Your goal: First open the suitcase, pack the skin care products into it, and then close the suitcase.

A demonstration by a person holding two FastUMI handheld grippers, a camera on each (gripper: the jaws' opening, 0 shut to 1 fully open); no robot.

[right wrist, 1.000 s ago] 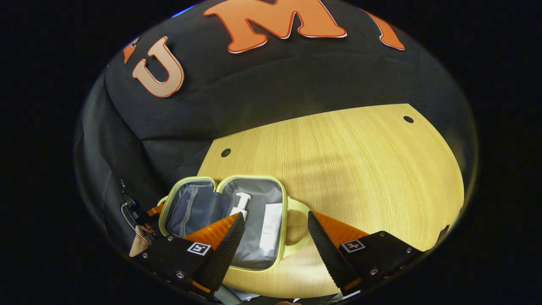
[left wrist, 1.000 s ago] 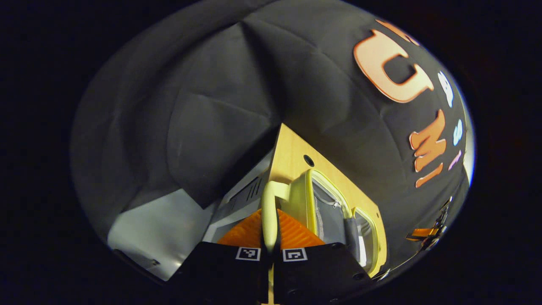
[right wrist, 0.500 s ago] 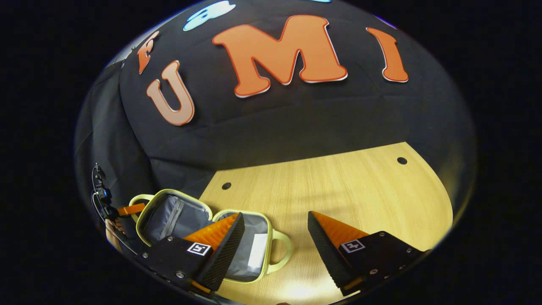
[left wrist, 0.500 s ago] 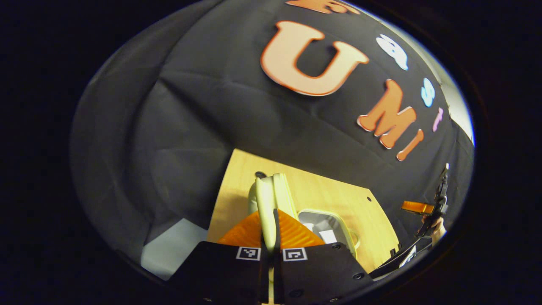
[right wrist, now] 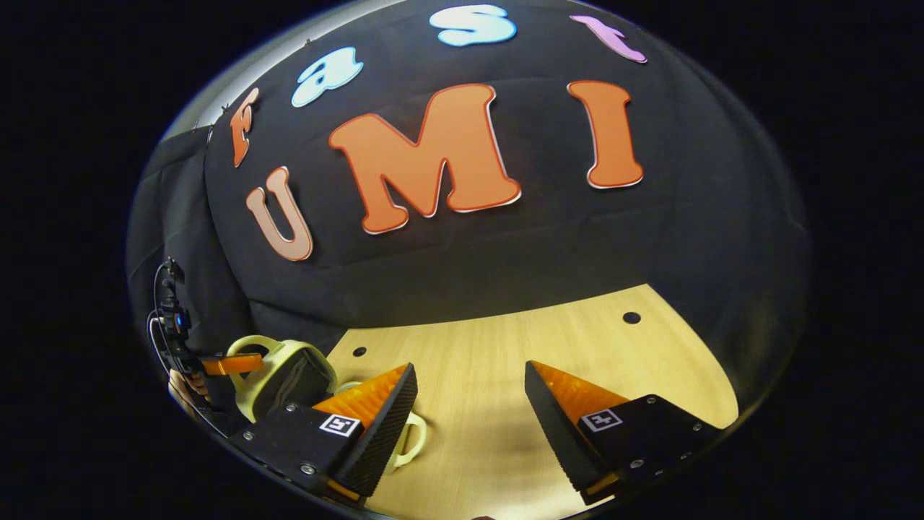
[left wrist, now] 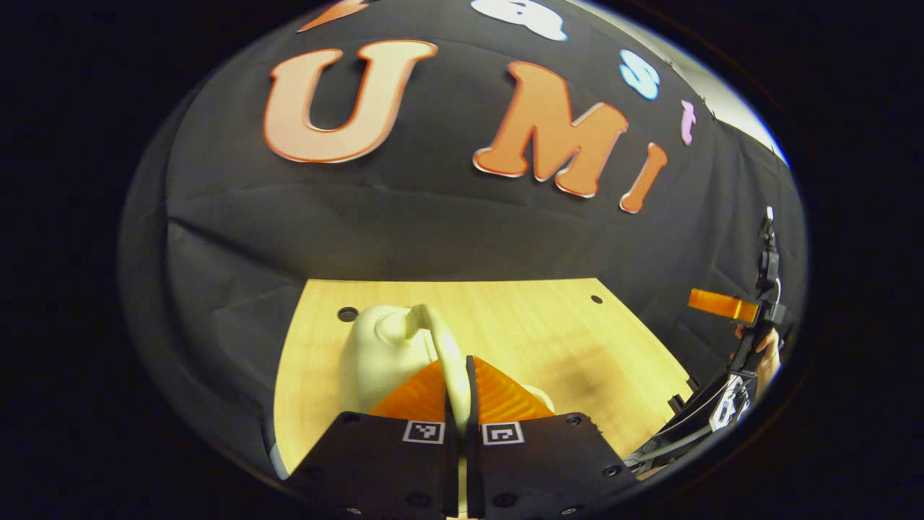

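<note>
Between the fingers of our left hand-held gripper (left wrist: pixel 459 375) sits the pale handle (left wrist: pixel 442 345) of the suitcase lid (left wrist: pixel 379 354), both fingers pressed on it. A second ago the case lay flat and open, with a pump bottle and a tube inside; now we have swung the lid up and over toward its other half, so the pale outer shell faces us. From the right gripper view the case (right wrist: pixel 285 375) stands near the bench's (right wrist: pixel 505 404) left edge, almost folded shut. Our right hand-held gripper (right wrist: pixel 469 404) hangs wide open over bare wood, gripping nothing. We judge packing done and closing nearly finished.
</note>
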